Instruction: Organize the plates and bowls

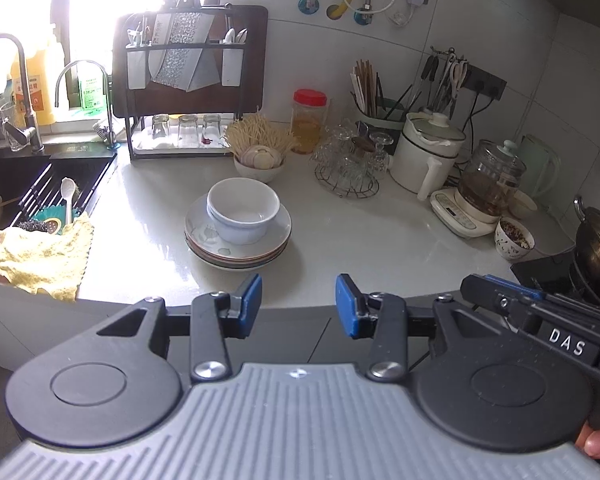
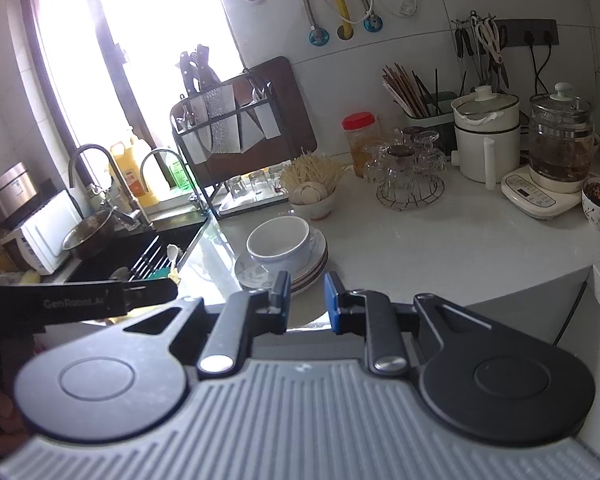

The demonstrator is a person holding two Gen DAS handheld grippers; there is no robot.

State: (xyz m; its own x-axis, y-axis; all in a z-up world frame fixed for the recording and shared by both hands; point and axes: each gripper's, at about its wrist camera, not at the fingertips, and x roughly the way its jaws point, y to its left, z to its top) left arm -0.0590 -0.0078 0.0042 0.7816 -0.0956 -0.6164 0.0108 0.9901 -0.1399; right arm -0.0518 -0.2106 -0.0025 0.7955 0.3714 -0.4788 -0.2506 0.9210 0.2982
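A: Start nearest. What are the two tools doing?

B: The left gripper (image 1: 299, 304) has its blue pads (image 1: 250, 301) parted with a clear gap and nothing between them. The right gripper (image 2: 307, 302) has its jaws set narrower, a small gap, also empty. Neither touches anything.

A: And the dishes?

B: Just ahead of both sets of fingertips, on the white countertop (image 1: 380, 236): a white bowl (image 1: 243, 210) nested on a stack of plates (image 1: 238, 248), near the counter's front edge. (It looks like two bowls, one inside the other, but I can't be sure.) From the right gripper the stack sits ahead and slightly left.

A: Further out?

B: Beyond the stack, a small bowl of dried noodles (image 1: 260, 148), then a wire rack of glass cups (image 1: 350, 160) ahead to the right, and a dish rack with tumblers (image 1: 180, 132) ahead to the left beside the sink (image 1: 40, 192).

A: What worries you?

B: I judge the bowl's smooth glazed rim could slip from a pinch. Lifting it off-centre might drag the top plate, and the stack is close enough to the edge to slide off. A wide swing could clip the glassware.
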